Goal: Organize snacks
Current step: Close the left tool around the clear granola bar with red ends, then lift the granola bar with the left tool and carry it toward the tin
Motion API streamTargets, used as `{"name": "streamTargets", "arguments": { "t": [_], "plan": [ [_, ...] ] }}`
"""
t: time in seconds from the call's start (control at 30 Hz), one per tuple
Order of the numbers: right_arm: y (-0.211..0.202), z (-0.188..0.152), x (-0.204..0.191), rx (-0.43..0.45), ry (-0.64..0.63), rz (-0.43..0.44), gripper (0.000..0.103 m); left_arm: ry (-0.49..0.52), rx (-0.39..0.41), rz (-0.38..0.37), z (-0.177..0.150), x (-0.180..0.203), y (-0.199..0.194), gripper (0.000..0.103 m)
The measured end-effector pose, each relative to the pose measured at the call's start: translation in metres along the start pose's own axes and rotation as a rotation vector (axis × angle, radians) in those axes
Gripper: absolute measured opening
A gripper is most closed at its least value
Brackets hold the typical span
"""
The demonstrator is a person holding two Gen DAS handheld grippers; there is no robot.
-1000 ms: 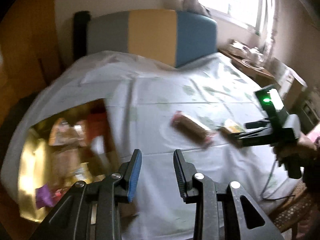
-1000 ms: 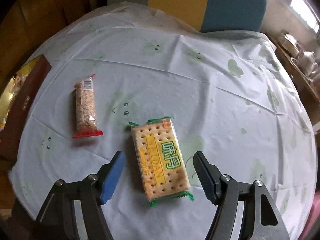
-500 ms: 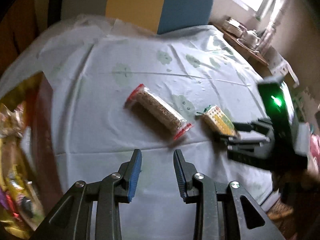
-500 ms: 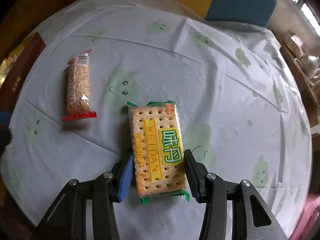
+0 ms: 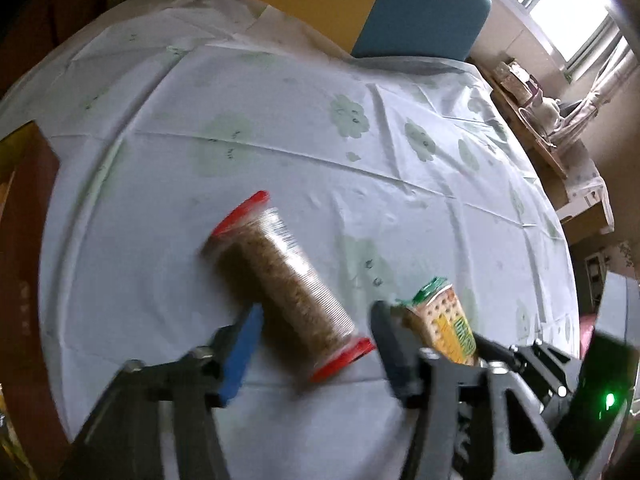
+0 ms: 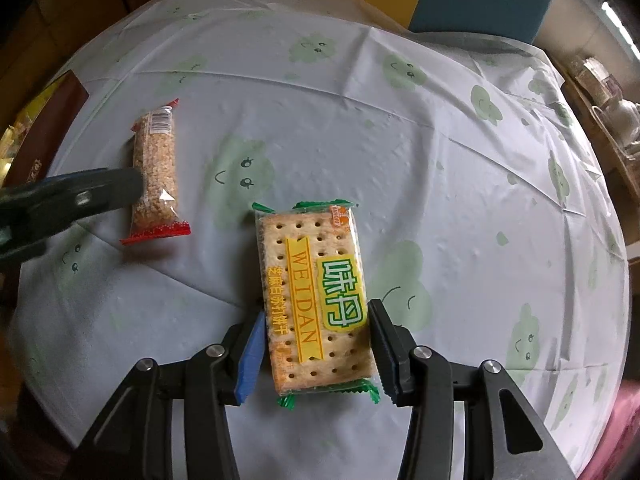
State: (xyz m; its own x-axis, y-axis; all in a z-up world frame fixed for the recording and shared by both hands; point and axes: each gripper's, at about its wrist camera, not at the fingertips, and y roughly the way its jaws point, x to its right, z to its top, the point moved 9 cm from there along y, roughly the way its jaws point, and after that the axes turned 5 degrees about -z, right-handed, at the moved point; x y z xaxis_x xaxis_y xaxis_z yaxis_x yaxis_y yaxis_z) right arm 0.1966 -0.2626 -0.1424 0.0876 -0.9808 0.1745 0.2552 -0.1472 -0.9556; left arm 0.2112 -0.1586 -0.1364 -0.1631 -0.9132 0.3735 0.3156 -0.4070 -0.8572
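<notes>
We see right tongs (image 6: 316, 354) clamping the green-edged cracker packet (image 6: 314, 300) | left tongs (image 5: 312, 344) opening around the red-ended clear cereal bar (image 5: 286, 286) | maroon box (image 6: 44, 136) at left edge, contents unclear

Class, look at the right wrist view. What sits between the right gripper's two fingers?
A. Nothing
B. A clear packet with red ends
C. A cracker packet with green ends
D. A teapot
C: the right gripper has its fingers pressed against both sides of the cracker packet, which lies on the tablecloth.
</notes>
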Motion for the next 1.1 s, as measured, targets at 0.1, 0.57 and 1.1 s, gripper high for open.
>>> {"name": "streamTargets", "arguments": {
  "t": [0.1, 0.57, 1.1],
  "plan": [
    [0.001, -0.001, 0.0, -0.001, 0.0, -0.001, 0.049, -0.001, 0.004, 0.021, 0.004, 0.004, 0.008, 0.062],
    [0.002, -0.003, -0.004, 0.002, -0.008, -0.006, 0.049, 0.252, 0.024, 0.104, -0.005, -0.01, 0.011, 0.03],
    [-0.001, -0.009, -0.001, 0.021, -0.003, -0.003, 0.049, 0.442, 0.022, 0.11, -0.074, -0.032, -0.026, 0.03]
  ]
}}
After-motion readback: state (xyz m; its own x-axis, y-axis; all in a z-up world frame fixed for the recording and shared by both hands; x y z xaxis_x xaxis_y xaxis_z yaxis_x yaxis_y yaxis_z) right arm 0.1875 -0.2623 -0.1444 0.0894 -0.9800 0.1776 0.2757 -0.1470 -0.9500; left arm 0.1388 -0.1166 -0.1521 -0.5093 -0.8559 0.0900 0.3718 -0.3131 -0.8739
